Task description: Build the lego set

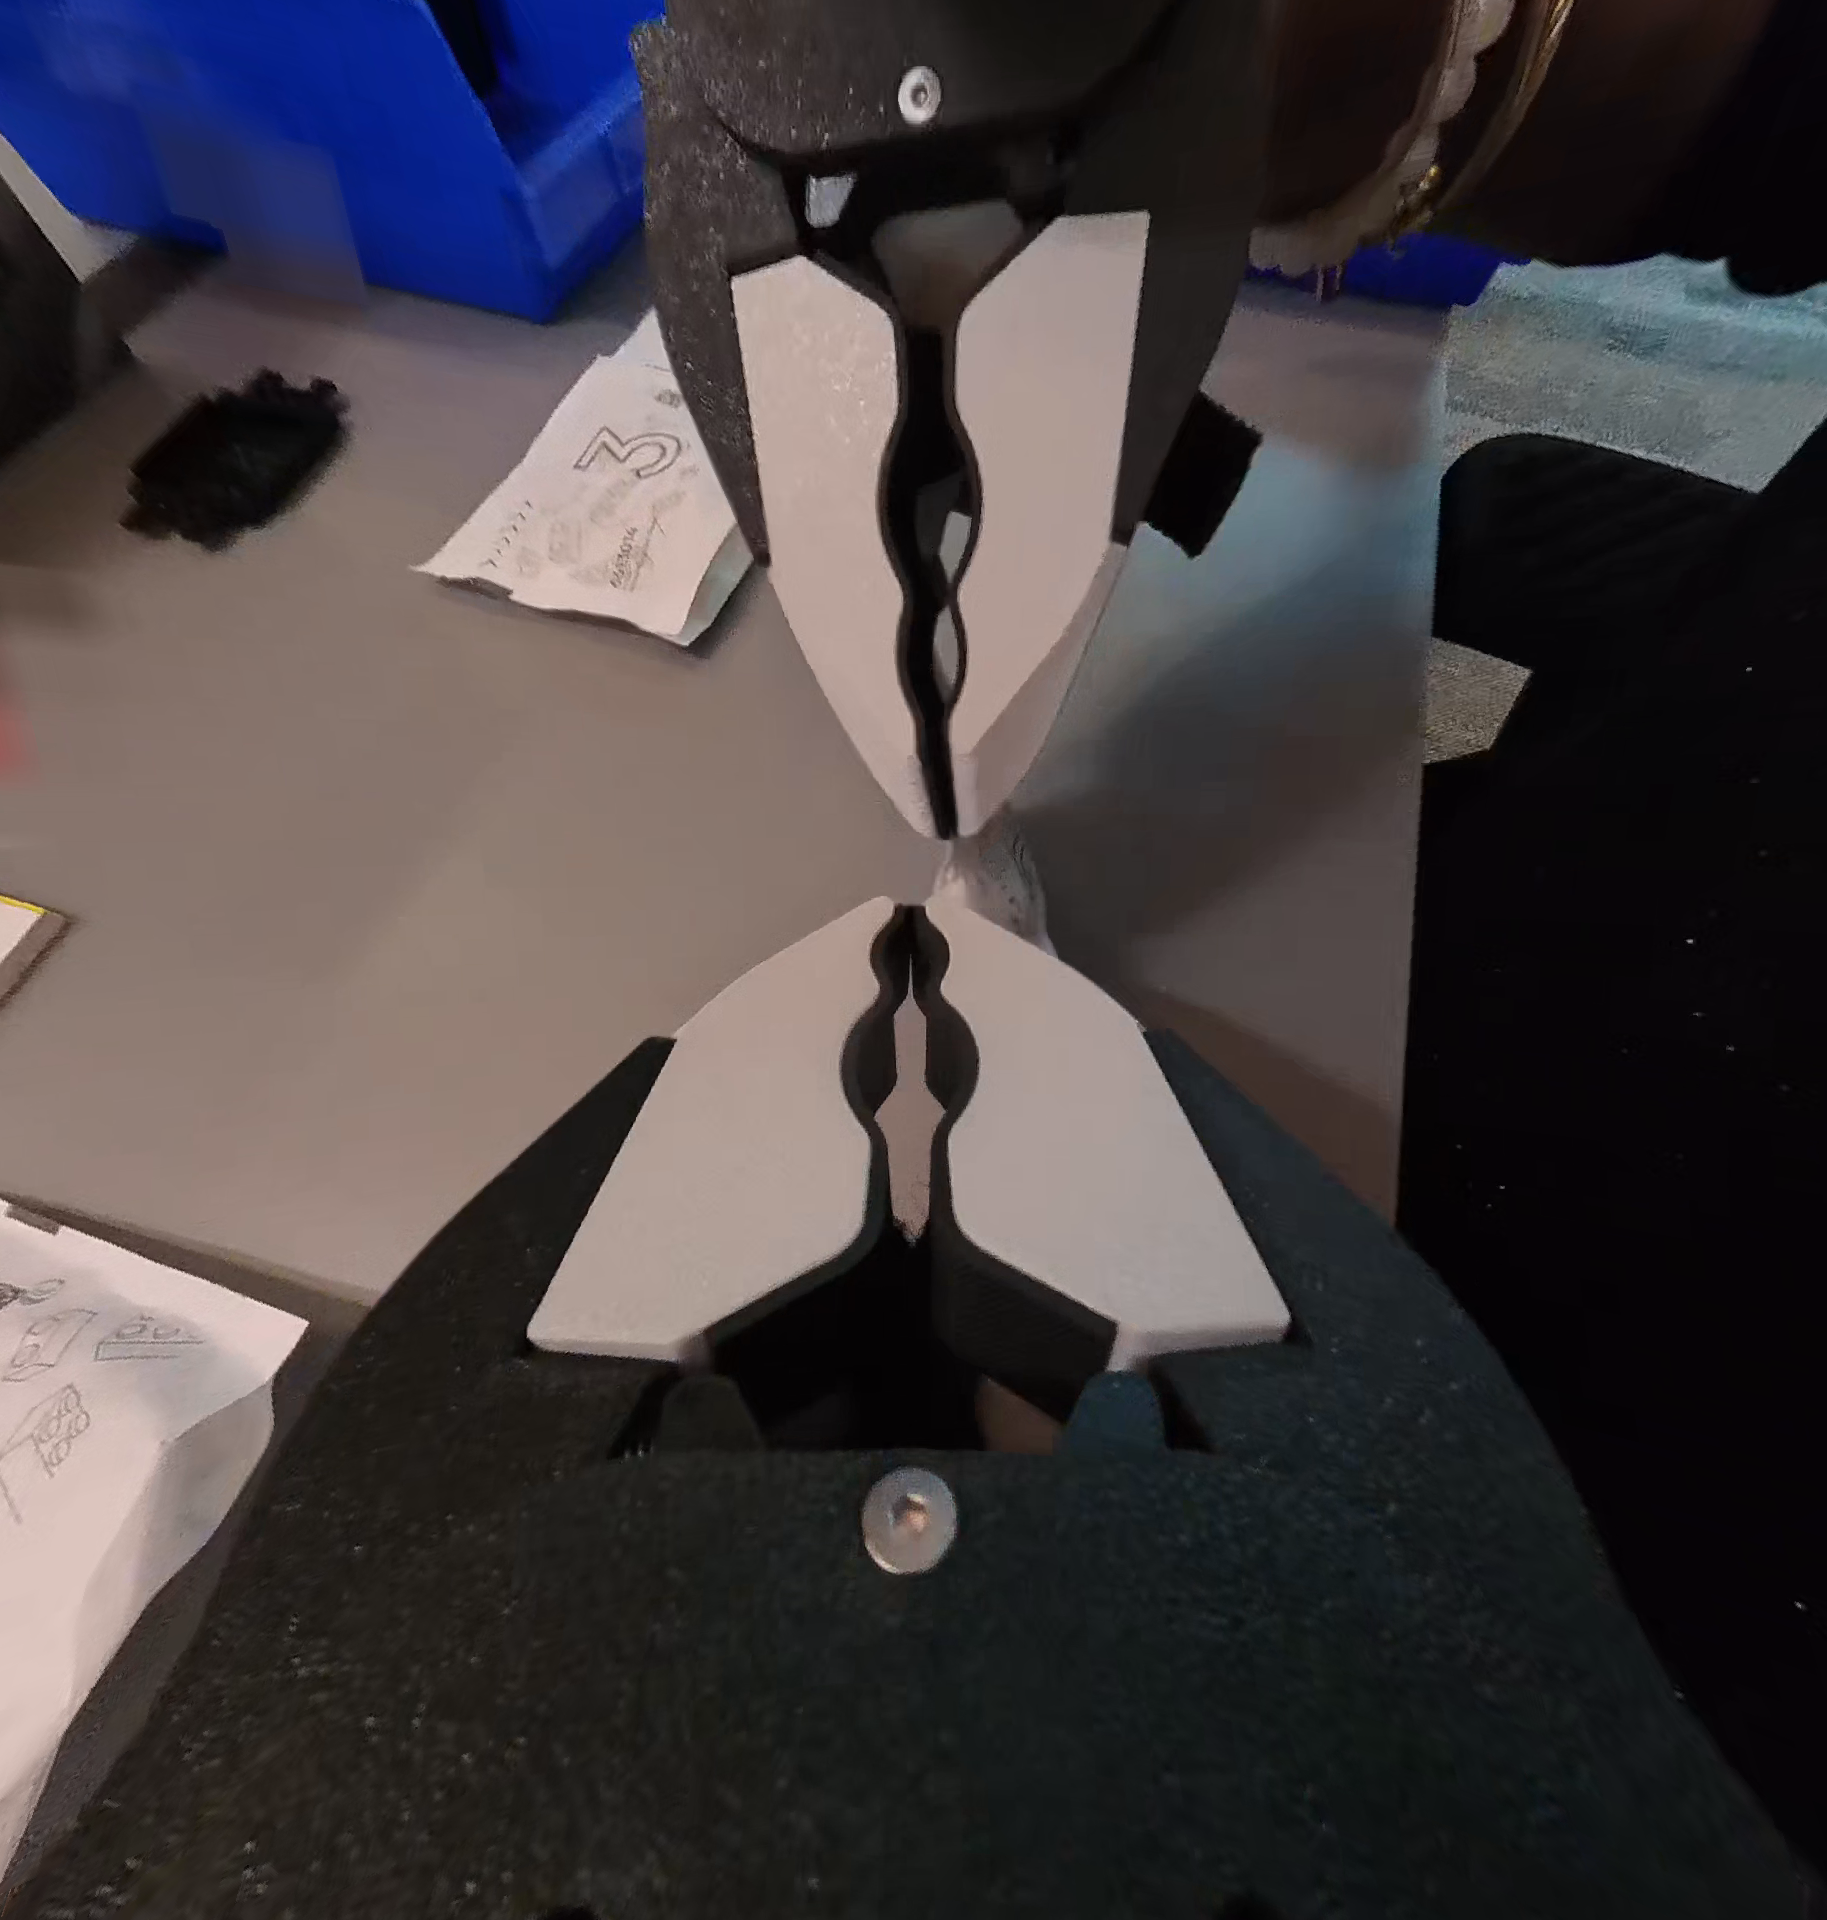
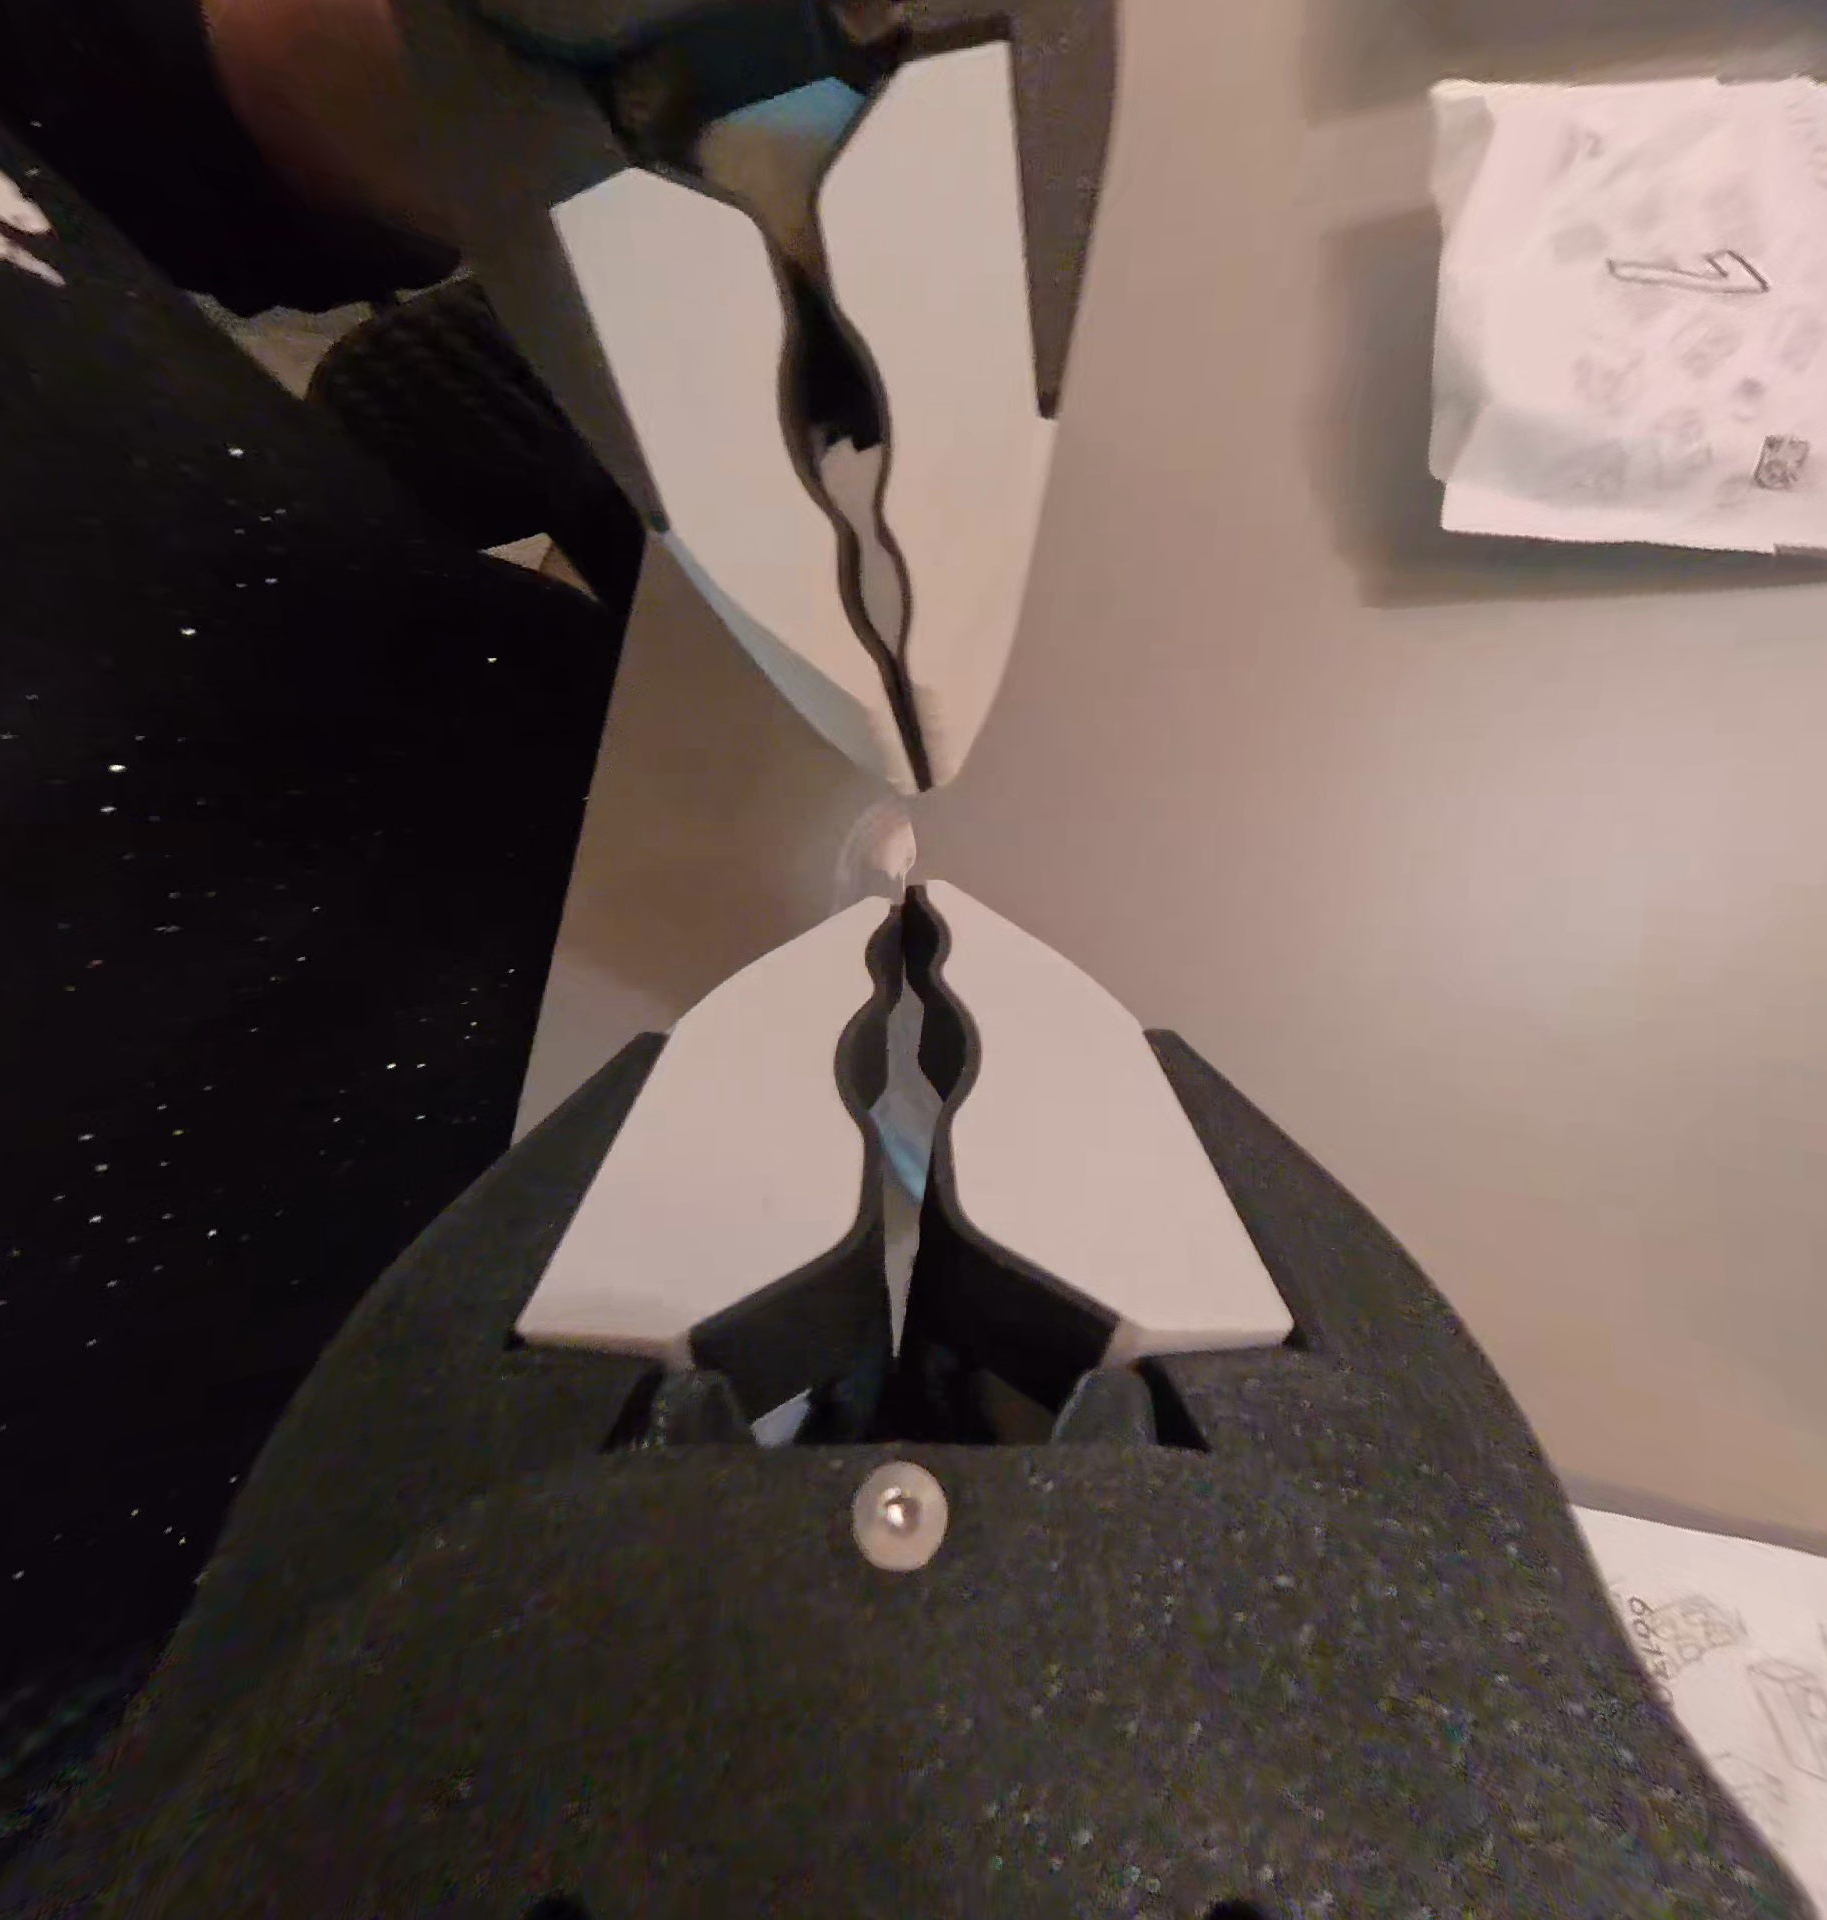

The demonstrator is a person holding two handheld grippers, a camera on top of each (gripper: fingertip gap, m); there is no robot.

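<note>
Here your left gripper (image 1: 911,912) and right gripper (image 2: 907,891) meet tip to tip, jaws clamped on one small white scrap (image 1: 997,883); printed paper bags (image 1: 597,509) and a blue bin (image 1: 441,135) lie on the bench (image 1: 369,831).

A grey worktop (image 1: 369,831) is carrying scattered items. A blue plastic bin (image 1: 369,125) is sitting at the far left, with a black bristly piece (image 1: 234,457) lying near it. A white printed paper bag (image 1: 597,499) is lying just right of that piece. Another white printed sheet (image 1: 78,1455) is lying at the near left. Dark speckled fabric (image 2: 213,831) is showing beside the worktop's edge.
</note>
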